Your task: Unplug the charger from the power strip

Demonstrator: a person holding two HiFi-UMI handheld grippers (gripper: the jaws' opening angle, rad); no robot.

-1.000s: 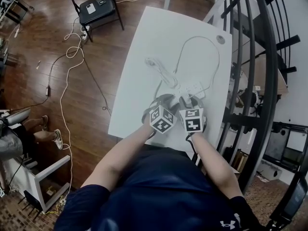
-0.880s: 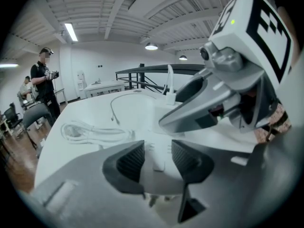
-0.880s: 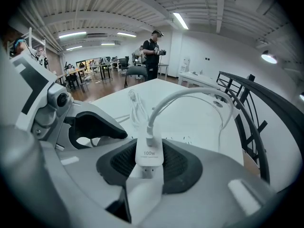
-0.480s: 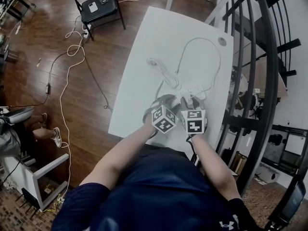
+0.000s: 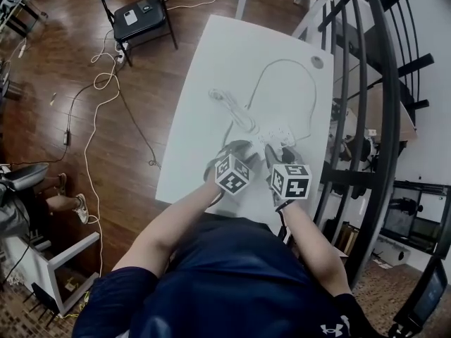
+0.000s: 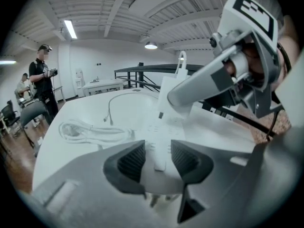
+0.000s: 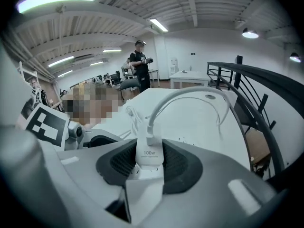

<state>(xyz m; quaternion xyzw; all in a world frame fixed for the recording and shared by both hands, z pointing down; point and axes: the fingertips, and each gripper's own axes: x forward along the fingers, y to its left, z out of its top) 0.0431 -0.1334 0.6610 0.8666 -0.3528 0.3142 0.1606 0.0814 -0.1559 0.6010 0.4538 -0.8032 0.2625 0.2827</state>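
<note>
The right gripper (image 7: 149, 167) pinches the white charger (image 7: 149, 151) in its fingers, prongs apparently clear of the power strip (image 6: 166, 129). The left gripper (image 6: 158, 160) fingers clamp the strip's end. Unplugging looks done.

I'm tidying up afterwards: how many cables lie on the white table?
2. A coiled cable lies left of the power strip; the charger cable runs from the charger and loops toward the far edge. Another could be hidden at the near edge.

Loft workspace: railing (image 5: 373, 62), folding chair (image 5: 137, 16), floor cables (image 5: 95, 83)
</note>
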